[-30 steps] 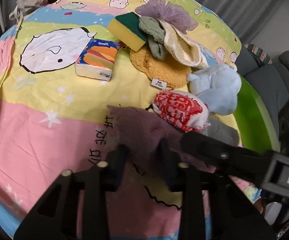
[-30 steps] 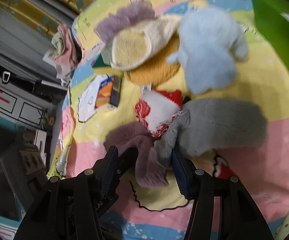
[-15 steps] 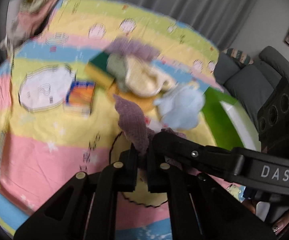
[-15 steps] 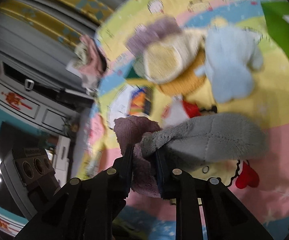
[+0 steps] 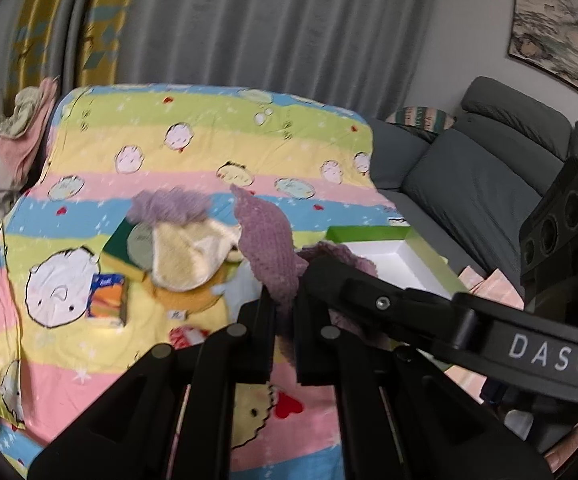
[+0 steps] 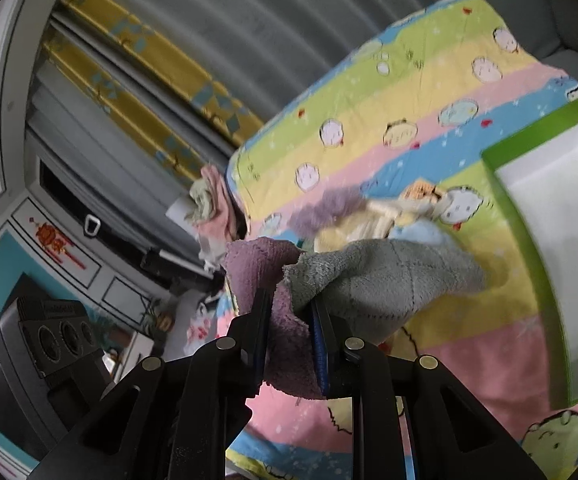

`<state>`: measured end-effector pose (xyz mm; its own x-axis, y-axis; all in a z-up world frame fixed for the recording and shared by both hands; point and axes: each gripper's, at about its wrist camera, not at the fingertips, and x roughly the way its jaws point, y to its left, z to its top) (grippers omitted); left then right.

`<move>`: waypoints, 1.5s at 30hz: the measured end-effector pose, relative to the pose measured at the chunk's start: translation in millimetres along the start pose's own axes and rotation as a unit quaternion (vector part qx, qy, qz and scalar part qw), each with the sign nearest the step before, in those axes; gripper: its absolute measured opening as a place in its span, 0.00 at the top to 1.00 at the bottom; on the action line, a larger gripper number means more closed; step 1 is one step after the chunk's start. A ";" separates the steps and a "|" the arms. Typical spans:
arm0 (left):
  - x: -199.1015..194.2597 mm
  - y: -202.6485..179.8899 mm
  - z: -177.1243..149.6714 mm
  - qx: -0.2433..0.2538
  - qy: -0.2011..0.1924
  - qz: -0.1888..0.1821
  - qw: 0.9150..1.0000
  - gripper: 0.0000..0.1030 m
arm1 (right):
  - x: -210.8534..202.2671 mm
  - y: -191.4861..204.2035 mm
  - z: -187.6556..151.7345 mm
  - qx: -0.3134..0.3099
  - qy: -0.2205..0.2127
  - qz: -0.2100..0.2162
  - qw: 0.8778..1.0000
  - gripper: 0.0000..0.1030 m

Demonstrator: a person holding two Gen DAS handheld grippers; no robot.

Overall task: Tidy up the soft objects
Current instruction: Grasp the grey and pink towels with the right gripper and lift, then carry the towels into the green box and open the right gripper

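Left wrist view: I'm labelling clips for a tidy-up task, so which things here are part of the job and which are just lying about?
Part of the job:
left gripper, shut on the purple cloth
right gripper, shut on that cloth and a grey cloth
green box
cream mitt
tissue pack

Lying about:
sofa
curtains
wall picture

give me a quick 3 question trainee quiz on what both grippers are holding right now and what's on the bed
1. True or false: the left gripper is open.
2. What does the right gripper pinch? A) sponge B) purple and grey cloths C) tissue pack
3. What colour are the outer walls of the box?

Key: 1 false, it is shut on the purple cloth. 2 B, the purple cloth and grey cloth. 3 green.
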<state>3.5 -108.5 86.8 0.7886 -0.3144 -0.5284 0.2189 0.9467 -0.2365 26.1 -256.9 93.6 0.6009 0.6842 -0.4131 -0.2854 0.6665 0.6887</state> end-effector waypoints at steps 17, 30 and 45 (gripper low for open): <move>30.2 -93.4 25.0 0.055 0.002 -0.078 0.995 0.98 | -86.0 -47.7 25.3 0.036 -0.106 -0.055 0.992 0.79; 121.4 -163.2 -5.6 0.070 0.119 -0.149 0.979 0.97 | -115.3 -130.1 32.8 0.106 -0.117 -0.210 0.965 0.78; 131.5 -155.1 -15.8 0.006 0.185 -0.158 0.970 0.21 | -139.8 -170.9 24.2 0.173 -0.146 -0.239 0.944 0.19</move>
<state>64.1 -297.8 41.1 0.4207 -0.5908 -0.6884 0.4245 0.7989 -0.4261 9.0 -473.6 48.1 0.7936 0.1848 -0.5796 0.3022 0.7071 0.6392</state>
